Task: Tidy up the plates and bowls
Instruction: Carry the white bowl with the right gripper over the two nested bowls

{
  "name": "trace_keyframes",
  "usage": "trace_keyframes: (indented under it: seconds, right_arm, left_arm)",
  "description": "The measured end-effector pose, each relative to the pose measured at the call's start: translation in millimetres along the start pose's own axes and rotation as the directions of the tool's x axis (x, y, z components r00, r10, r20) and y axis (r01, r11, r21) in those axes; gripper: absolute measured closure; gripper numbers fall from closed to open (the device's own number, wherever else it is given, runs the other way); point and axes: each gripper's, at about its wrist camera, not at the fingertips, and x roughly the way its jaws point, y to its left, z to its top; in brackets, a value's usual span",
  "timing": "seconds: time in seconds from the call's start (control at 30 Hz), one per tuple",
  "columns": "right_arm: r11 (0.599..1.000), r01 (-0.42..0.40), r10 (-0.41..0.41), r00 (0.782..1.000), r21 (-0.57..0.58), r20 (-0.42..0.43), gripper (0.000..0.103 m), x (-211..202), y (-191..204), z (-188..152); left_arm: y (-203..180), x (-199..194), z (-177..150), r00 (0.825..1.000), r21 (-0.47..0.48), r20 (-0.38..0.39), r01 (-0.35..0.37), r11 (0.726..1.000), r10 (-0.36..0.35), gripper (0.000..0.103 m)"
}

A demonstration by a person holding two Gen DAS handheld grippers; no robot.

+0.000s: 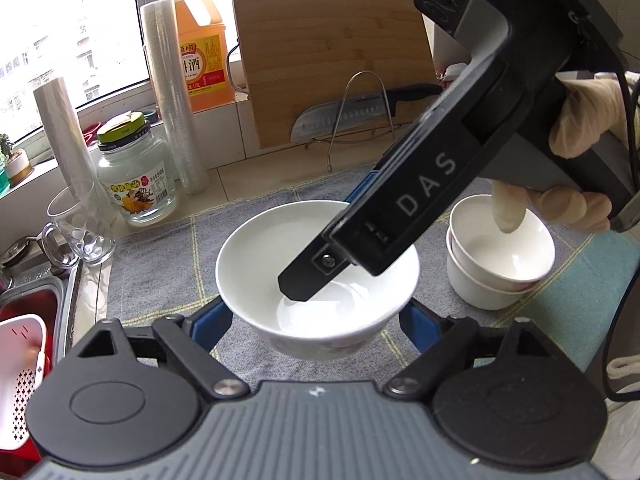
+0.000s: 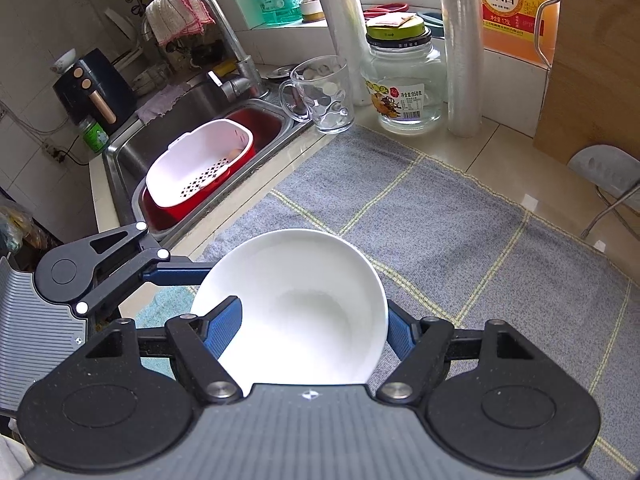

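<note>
A large white bowl (image 1: pixel 316 264) sits on the grey checked mat (image 1: pixel 160 264). My left gripper (image 1: pixel 316 324) is open, its blue fingers on either side of the bowl's near wall. My right gripper (image 1: pixel 320 260) comes in from the upper right, with one finger inside the bowl. In the right wrist view the same bowl (image 2: pixel 296 308) fills the space between the right gripper's (image 2: pixel 316 332) fingers: the left finger lies inside the rim, the right one outside. Two stacked small white bowls (image 1: pixel 496 264) stand to the right.
A glass mug (image 1: pixel 80 232), a jar (image 1: pixel 134 172), a cup stack (image 1: pixel 172 92), an oil bottle (image 1: pixel 200 40) and a cutting board with knife rack (image 1: pixel 336 68) line the back. The sink with a red-and-white strainer (image 2: pixel 200 172) lies left.
</note>
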Motion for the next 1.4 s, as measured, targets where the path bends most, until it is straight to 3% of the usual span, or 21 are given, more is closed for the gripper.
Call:
trace_keyframes:
  seconds: [0.3, 0.9, 1.4]
  right_arm:
    - [1.0, 0.017, -0.018, 0.999, 0.022, 0.032, 0.023, -24, -1, -23]
    - [0.973, 0.185, -0.201, 0.973, 0.136, 0.11, 0.023, -92, -33, -59]
    - [0.927, 0.26, -0.291, 0.954, 0.272, 0.079, 0.022, -112, -64, -105]
  left_arm:
    - [-21, -7, 5, 0.999, 0.05, 0.006, 0.041, 0.998, -0.041, 0.013]
    - [-72, 12, 41, 0.978, 0.193, 0.072, 0.178, 0.965, -0.195, 0.013]
    - [-107, 45, 42, 0.949, 0.251, -0.001, 0.305, 0.919, -0.315, 0.013]
